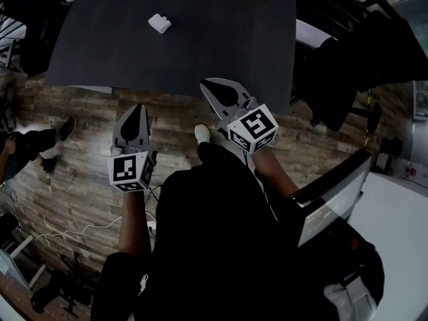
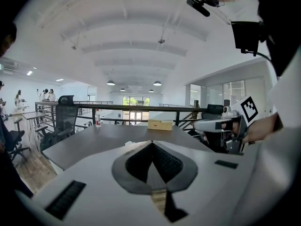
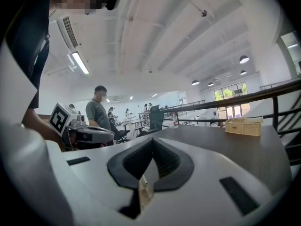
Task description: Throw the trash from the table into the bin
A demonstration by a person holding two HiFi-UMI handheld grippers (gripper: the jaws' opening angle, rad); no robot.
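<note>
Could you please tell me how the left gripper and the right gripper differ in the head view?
The left gripper hangs over the wooden floor, short of the table; the right gripper overlaps the table's near edge. The left points straight ahead; the right slants leftward. Both have jaws shut and empty.

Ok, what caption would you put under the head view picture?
Both shut, the left hand-held gripper and right hand-held gripper point at a dark table holding a white scrap.
</note>
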